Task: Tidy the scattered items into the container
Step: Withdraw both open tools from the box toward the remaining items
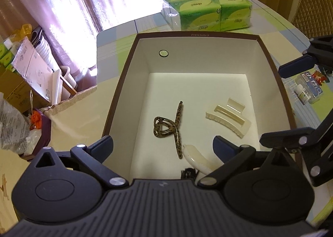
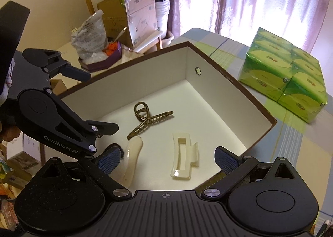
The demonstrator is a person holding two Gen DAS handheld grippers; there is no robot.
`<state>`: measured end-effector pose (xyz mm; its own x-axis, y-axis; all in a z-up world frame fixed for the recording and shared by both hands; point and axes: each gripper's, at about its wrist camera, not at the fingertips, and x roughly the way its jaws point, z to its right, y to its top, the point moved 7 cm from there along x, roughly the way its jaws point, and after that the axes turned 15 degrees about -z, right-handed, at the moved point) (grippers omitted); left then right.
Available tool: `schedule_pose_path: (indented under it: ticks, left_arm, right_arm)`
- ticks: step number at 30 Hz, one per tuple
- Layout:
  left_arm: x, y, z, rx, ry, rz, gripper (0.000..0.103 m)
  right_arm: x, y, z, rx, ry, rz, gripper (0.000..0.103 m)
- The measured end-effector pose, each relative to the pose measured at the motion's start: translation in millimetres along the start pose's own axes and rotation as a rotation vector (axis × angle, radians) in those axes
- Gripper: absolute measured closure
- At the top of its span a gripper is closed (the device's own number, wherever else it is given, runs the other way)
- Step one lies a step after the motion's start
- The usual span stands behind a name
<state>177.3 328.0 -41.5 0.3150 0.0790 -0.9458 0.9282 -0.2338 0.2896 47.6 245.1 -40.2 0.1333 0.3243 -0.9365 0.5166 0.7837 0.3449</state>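
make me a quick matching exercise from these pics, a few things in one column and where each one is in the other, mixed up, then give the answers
Things:
1. leopard-print hair clip
2. pack of green tissues
3. small white bottle
4. left claw

Places:
A. on the table beyond the far wall of the box
B. lying on the box floor, left of the cream hair clip
C. open, above the near end of the box
D. on the table outside the box's right wall

Pairs: 1-B, 2-A, 3-D, 4-C
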Motion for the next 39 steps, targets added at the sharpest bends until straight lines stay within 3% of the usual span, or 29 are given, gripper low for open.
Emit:
schedule_pose_path:
  ticks: [19,39]
  left_arm:
    - [-67.2,-45.7,29.1,-0.109,0.038,0.075,0.001]
    - [-86.1,-82.1,71.8,-0.219,0.045,0.035,0.001]
  right_arm:
    - [-44.0,-48.1,-16.6,0.001,0.077,0.084,0.002]
    - [-66.9,-101.4,-3.3,-0.032,0.152,0.084,0.002]
